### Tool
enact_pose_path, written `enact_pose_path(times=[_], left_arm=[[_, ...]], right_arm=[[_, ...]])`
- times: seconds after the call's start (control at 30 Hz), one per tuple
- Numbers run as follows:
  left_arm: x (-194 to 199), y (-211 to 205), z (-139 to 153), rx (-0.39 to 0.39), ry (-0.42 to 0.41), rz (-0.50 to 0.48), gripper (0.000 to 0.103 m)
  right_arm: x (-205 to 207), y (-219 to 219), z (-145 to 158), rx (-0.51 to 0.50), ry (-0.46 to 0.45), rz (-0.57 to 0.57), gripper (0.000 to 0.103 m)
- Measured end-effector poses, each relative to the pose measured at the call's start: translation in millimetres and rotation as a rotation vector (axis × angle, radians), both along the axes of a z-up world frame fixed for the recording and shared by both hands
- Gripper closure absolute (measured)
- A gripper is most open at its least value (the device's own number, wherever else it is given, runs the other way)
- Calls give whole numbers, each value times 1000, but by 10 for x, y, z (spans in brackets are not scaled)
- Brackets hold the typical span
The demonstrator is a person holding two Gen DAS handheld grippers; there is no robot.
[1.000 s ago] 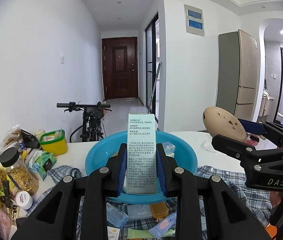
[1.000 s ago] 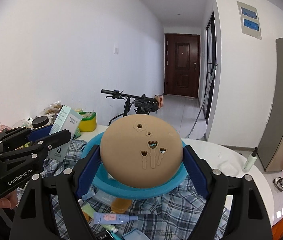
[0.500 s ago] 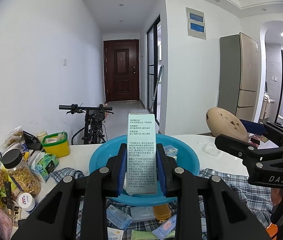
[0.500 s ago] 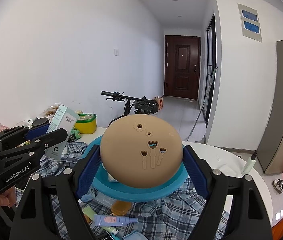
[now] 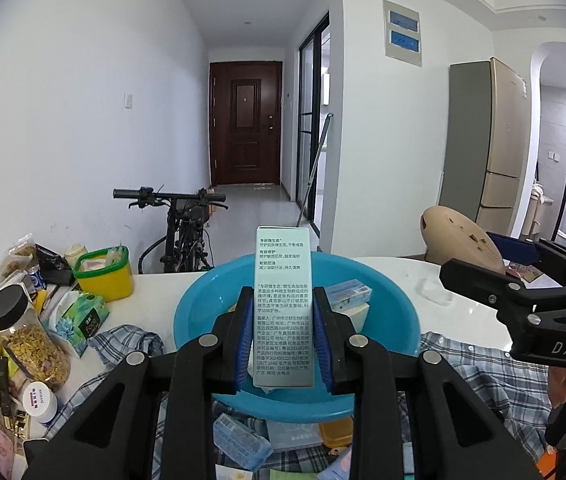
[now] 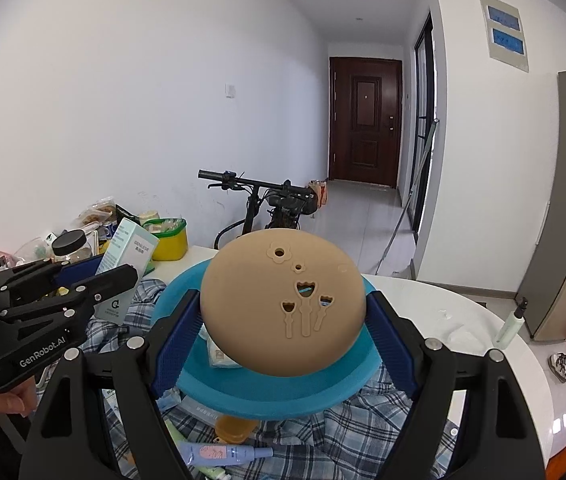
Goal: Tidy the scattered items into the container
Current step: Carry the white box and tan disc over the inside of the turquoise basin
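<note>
My left gripper (image 5: 283, 312) is shut on a tall pale green carton (image 5: 283, 280), held upright over the near side of the blue basin (image 5: 203, 312). In the right wrist view that carton (image 6: 131, 256) shows at the left, near the basin's left side. A tan dome-shaped case (image 6: 283, 300) with flower cut-outs sits between the pads of my right gripper (image 6: 283, 312), which is shut on it above the basin (image 6: 267, 392). The case (image 5: 459, 240) also shows at the right of the left wrist view. Small boxes (image 5: 347, 294) lie in the basin.
A plaid cloth (image 6: 363, 424) covers the white table (image 6: 463, 320) under the basin, with a tube (image 6: 223, 454), an orange piece (image 6: 235, 428) and a blue box (image 5: 239, 438) on it. Jars and snack bags (image 5: 23, 328) and a yellow tub (image 5: 103, 276) crowd the left. A slim bottle (image 6: 511, 324) stands right.
Both grippers have moved forward toward the basin with their loads; the basin and the table items look larger and closer. Neither grip has changed.
</note>
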State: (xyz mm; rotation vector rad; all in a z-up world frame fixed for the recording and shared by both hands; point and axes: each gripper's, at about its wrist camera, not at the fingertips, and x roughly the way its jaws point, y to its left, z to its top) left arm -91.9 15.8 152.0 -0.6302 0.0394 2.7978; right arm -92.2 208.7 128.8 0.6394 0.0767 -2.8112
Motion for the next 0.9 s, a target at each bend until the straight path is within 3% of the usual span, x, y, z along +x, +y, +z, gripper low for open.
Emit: enact_pose_path(times=[0.9], left_arm=[[-1306, -38, -444, -18, -97, 18, 74]], right_arm=[[-1270, -144, -423, -2, -114, 14, 23]])
